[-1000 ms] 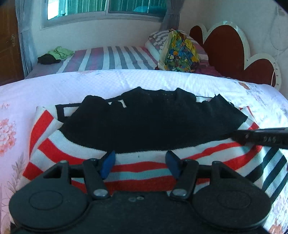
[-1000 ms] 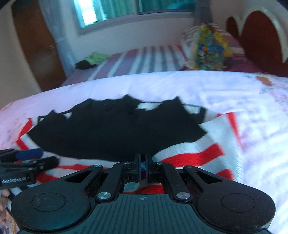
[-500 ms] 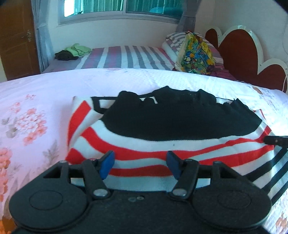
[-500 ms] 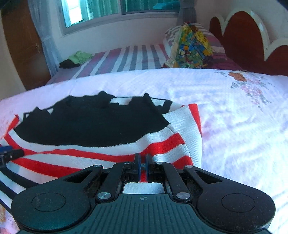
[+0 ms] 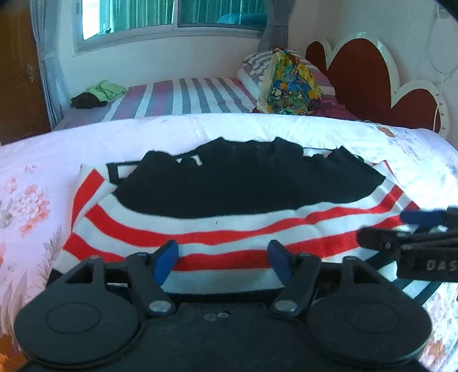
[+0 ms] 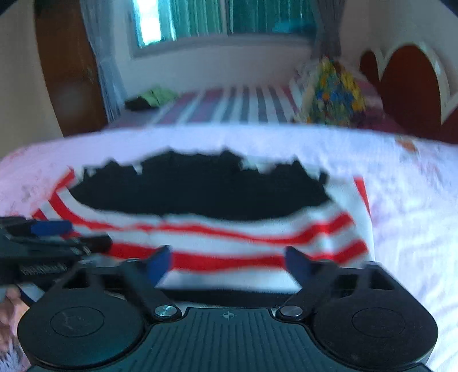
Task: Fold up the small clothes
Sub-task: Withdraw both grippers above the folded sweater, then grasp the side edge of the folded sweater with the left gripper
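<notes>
Two beds fill the room: the near bed (image 5: 257, 128) under a white floral sheet, and behind it a far bed (image 5: 183, 97) with a purple and grey striped cover. Dark red scalloped headboards (image 5: 360, 77) stand along the right wall, and a window (image 5: 171, 14) with green curtains runs across the back. A wooden door (image 5: 17, 74) shows at the far left.

On the near bed lies the sweater (image 5: 229, 229), folded into a wide band, white with red stripes along its near part and a black section (image 5: 246, 183) across its far part; black stripes show at its right end in the left wrist view. It rests flat on the sheet, just ahead of both grippers.

On the far bed a bright patterned pillow (image 5: 289, 83) leans against a striped one, and a small heap of green and dark clothes (image 5: 97, 94) sits at its left end.

Left gripper (image 5: 223, 257) hovers at the sweater's near edge, its blue fingers (image 5: 166, 259) spread apart with nothing pinched between them; they have just been opening a little further. Right gripper (image 6: 229, 261) is beside it, blurred in its own view, its fingers (image 6: 159, 264) released and wide; they have just been opening from fully clenched, and the cloth lies beyond them, not gripped. Each gripper shows at the edge of the other's view.
</notes>
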The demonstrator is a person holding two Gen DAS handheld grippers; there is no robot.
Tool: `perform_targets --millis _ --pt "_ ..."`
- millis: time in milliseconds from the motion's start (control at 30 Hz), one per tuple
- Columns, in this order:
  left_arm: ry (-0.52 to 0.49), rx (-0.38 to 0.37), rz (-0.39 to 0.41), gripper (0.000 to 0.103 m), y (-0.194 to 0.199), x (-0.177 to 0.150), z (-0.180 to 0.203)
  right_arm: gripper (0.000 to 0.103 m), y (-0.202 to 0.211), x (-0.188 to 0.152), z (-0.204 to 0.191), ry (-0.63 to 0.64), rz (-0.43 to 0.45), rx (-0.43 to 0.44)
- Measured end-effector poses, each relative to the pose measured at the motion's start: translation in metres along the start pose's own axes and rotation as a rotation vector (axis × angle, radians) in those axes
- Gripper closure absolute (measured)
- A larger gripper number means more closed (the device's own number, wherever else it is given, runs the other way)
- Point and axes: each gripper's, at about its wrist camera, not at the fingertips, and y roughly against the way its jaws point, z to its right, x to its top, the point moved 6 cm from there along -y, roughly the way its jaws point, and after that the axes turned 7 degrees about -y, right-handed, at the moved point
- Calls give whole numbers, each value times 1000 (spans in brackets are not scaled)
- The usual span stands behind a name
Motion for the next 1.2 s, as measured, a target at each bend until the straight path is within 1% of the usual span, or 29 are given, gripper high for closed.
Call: perform_targets --millis 100,133,200,267,300,333,400,433,467,500,567,633,667,700,733,800,867,900,933,1000,1100,1133,1200 --pt "21 -20 1 32 3 -7 -7 26 -1 -14 25 -31 -18 -41" --pt "16 -23 1 32 5 -10 -9 26 3 -18 35 -50 -22 -43" --pt "3 -13 -4 32 10 -15 -14 26 13 -24 52 -61 -8 -57" --pt "-1 6 -6 33 16 -23 -22 26 22 -28 61 -32 7 -90" --pt "2 15 0 33 20 -26 -25 26 27 -29 62 -23 14 -91" --pt "5 20 9 36 25 -28 -28 26 31 -30 62 -24 25 -84" --pt "9 28 20 37 35 -35 -34 26 38 -33 63 -32 31 -86" --pt "13 28 21 37 37 -41 -35 26 36 -35 62 -23 27 -91" --pt "11 24 14 37 36 -45 -36 26 30 -41 63 -2 2 -115" --pt "-3 22 5 37 34 -50 -35 26 24 -45 63 15 -14 -124" --pt "-51 43 13 37 34 -54 -31 26 26 -44 59 21 -13 -136" --pt "-23 40 0 37 39 -53 -31 26 41 -38 57 -19 36 -94" --pt "4 31 10 37 42 -53 -33 26 42 -39 56 -9 53 -107" --pt "16 33 15 38 41 -55 -36 26 33 -44 57 18 16 -142" --pt "12 31 -3 38 37 -58 -37 26 21 -51 59 38 -50 -156" --pt "4 41 -12 40 41 -57 -36 26 27 -47 58 32 -36 -150" --pt "58 26 -4 38 54 -57 -39 26 44 -39 56 -28 1 -102" --pt "97 12 -1 35 60 -58 -42 25 52 -35 53 -52 19 -75" --pt "139 0 0 31 66 -62 -47 25 58 -33 49 -58 24 -58" --pt "219 -14 -1 27 78 -72 -56 25 65 -26 38 -53 37 -25" --pt "296 -42 -23 26 85 -86 -65 25 69 -21 14 -45 40 19" --pt "334 -54 -27 24 86 -90 -68 25 69 -20 5 -47 39 38" --pt "423 -90 -35 24 85 -96 -74 25 64 -20 -7 -43 32 61"
